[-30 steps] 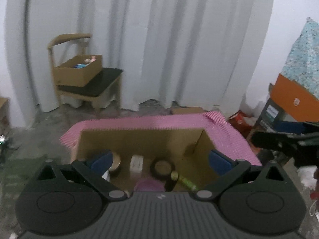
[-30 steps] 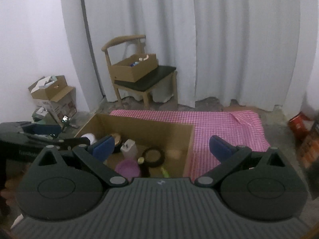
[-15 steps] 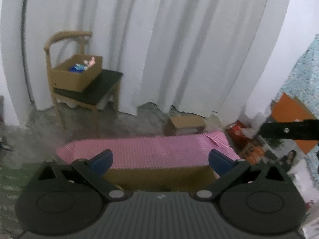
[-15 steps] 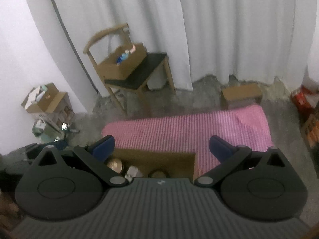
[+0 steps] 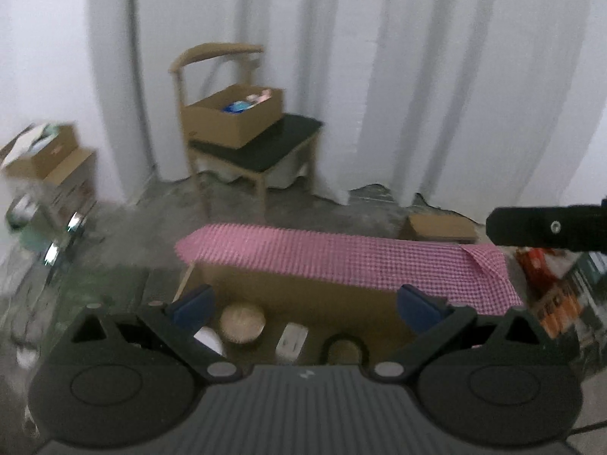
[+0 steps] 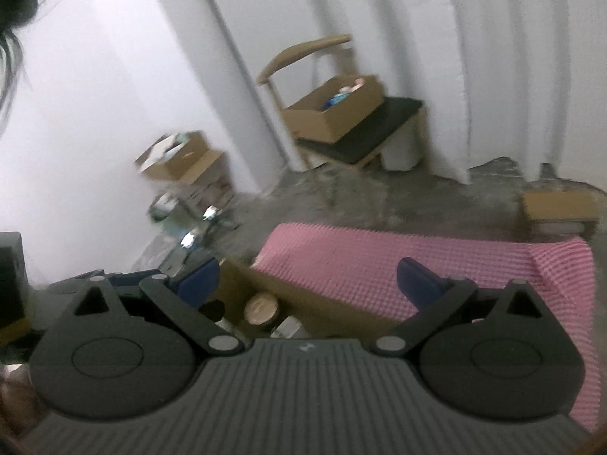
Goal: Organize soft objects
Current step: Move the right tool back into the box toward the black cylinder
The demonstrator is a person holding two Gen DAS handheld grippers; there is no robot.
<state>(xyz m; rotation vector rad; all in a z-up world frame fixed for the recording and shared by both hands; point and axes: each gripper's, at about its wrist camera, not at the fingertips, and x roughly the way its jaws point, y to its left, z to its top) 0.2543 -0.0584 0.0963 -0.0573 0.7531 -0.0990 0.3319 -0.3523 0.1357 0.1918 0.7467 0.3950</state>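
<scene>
Both your grippers are spread wide w/ nothing between the pads: left gripper, right gripper. Just below them sits an open cardboard box w/ a round wooden lid and a small white bottle inside. Past it, a pink checked cloth lies on the floor. Farther back, a wooden chair holds a second box w/ soft items, too blurry to name.

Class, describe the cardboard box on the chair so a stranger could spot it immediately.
Find the white curtain along the back wall; a wooden chair with a dark seat stands before it. The open cardboard box sits on that seat. It is the only box raised off the floor, with blue and pink items showing inside.
</scene>
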